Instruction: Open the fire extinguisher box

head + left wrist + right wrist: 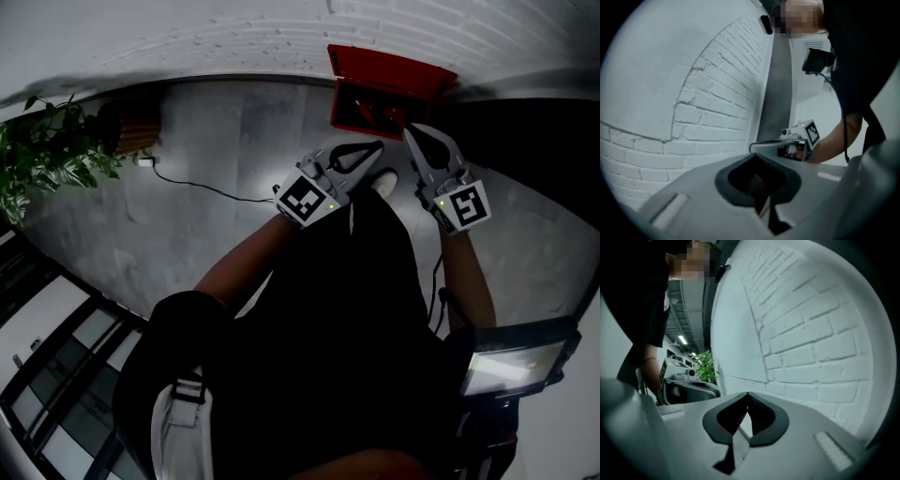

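The red fire extinguisher box [386, 86] stands on the floor against the white brick wall [234, 37]. Its front faces me and dark red shapes show inside it. My left gripper [378, 146] hangs just below the box with its jaws together and nothing between them. My right gripper [409, 131] is beside it, tips close to the box's lower edge, also shut and empty. In the left gripper view the closed jaws [757, 157] point at the brick wall [717, 93]. The right gripper view shows shut tips [748, 393] against the same wall [811, 333]; the box is out of both gripper views.
A leafy plant [47, 150] stands at the far left. A white adapter [143, 161] and its cable [202, 185] lie on the grey floor. A shoe [384, 180] shows below the box. A lit device [511, 361] sits at the lower right.
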